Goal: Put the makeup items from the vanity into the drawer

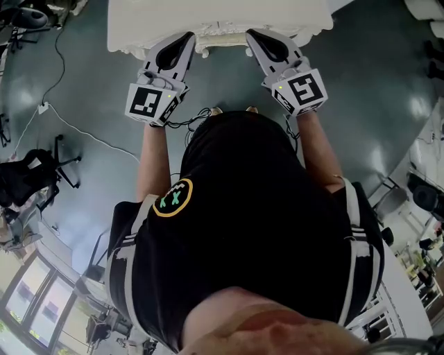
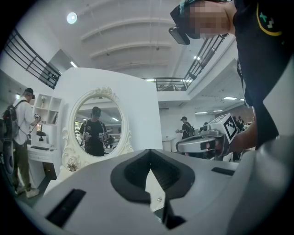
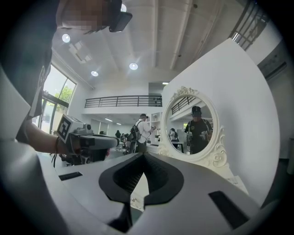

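Evidently, all fingers (image 2: 131,176) (image 3: 120,178) together — nothing held.

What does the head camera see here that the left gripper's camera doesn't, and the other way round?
Only the head view shows the floor, a cable lying on it, and the marker cube on the left tongs. Only the left gripper view shows the oval mirror, the ceiling and a bystander with a backpack. Both show the white vanity, the right tongs and the person's black shirt.
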Available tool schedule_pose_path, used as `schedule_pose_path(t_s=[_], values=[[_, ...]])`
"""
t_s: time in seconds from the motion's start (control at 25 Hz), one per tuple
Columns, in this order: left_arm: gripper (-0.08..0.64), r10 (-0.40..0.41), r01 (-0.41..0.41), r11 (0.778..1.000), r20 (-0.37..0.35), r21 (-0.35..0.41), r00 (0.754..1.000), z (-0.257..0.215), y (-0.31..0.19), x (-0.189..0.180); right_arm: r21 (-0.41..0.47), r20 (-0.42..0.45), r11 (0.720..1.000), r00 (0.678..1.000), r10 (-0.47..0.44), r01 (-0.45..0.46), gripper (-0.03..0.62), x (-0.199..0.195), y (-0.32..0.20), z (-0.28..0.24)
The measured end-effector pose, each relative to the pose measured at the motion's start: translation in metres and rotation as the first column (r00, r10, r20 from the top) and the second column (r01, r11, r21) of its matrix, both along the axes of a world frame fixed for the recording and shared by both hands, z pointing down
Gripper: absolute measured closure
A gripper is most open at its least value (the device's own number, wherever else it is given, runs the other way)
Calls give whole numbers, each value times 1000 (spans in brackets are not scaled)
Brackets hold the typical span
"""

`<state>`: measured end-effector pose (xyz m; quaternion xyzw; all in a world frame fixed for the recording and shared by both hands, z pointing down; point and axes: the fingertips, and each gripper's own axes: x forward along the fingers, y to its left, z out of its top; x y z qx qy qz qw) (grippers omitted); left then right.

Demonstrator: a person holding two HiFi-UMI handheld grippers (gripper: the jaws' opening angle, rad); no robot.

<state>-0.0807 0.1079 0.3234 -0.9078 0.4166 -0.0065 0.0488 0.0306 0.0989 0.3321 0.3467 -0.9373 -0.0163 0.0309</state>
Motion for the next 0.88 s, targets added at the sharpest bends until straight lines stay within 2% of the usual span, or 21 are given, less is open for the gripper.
schedule_pose_path(t_s=[0.2, 0.32, 0.4, 0.56, 0.88], values=[[541, 1, -1, 1000, 1, 0, 1000, -1, -3, -1, -3, 13, 1000, 1000, 0, 0, 564, -1, -3, -1], [541, -1, 1, 1000, 3, -6, 1000, 3, -3, -2, -10, 22, 1000, 1000, -10, 10, 519, -1, -4, 2], [541, -2, 2, 1000, 3, -7, 1000, 5, -4, -1, -23, 31, 1000, 999, -21, 21, 410, -2, -3, 5], [541, -4, 4, 1000, 6, -9, 1000, 3, -2, 1, -40, 48, 999, 999, -23, 25, 310, 1, -2, 3], [541, -5, 5, 1000, 5, -10, 1000, 2, -1, 2, -52, -5, 998, 1000, -24, 24, 12, -1, -6, 11]])
